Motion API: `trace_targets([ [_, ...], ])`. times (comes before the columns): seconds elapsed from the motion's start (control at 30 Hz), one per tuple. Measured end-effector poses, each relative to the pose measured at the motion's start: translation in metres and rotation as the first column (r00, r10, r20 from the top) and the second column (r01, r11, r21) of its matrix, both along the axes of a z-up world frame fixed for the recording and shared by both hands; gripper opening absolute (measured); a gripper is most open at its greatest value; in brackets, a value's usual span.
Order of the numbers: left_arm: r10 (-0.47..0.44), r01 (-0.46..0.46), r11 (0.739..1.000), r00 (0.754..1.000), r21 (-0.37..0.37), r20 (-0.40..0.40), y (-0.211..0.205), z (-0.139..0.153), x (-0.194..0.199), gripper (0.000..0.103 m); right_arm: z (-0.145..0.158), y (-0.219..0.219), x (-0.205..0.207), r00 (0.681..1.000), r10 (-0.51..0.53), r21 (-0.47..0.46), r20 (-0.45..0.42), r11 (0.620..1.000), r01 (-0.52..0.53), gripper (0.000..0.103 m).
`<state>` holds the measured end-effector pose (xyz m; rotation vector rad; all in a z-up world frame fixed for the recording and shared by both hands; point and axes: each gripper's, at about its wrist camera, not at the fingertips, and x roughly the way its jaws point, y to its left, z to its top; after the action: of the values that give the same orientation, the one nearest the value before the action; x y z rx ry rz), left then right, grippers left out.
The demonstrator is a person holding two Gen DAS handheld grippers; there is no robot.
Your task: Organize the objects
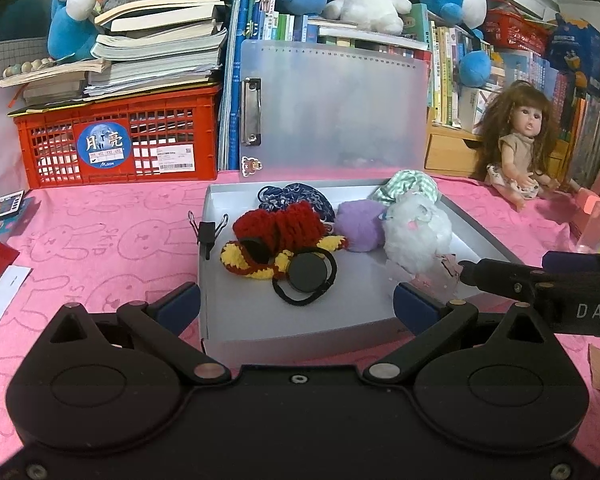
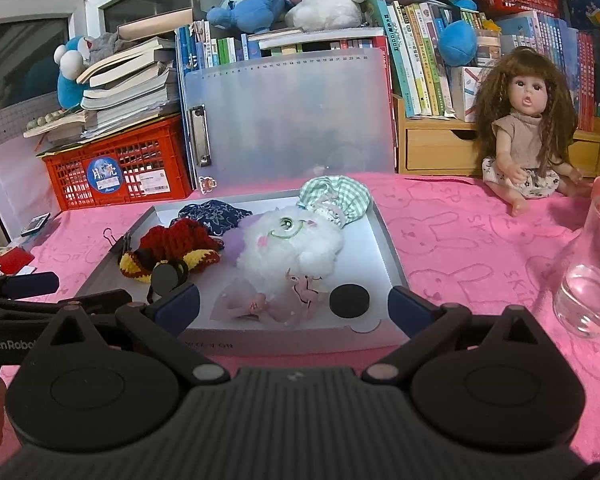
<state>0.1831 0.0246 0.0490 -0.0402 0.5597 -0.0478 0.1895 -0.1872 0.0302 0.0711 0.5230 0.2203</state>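
Right wrist view: a shallow grey open box (image 2: 384, 236) on the pink cloth (image 2: 460, 248) holds a fluffy white plush toy (image 2: 290, 246) and a red-and-yellow crocheted piece (image 2: 172, 250). Both the left gripper (image 1: 296, 306) and the right gripper (image 2: 294, 304) hover at its near edge, fingers spread apart, empty.

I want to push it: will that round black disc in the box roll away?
Probably not: the black disc lies flat on the box floor, so it would likely slide. It looks stiff and smooth, perhaps slippery. Tipped on edge, it might roll.
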Motion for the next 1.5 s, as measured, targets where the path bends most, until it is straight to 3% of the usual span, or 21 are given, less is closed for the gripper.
trace_targets([
  [0.77,0.000,0.000,1.000,1.000,-0.007,-0.019,0.004,-0.007,-0.032,0.103,-0.008,0.001,-0.030,1.000,0.008,-0.054,0.010,0.998,-0.007,0.103],
  [1.5,-0.001,0.002,1.000,0.997,0.019,-0.081,0.002,-0.032,-0.052,0.103,-0.031,0.000,-0.046,0.998,-0.016,-0.054,-0.054,0.998,0.013,0.103],
])
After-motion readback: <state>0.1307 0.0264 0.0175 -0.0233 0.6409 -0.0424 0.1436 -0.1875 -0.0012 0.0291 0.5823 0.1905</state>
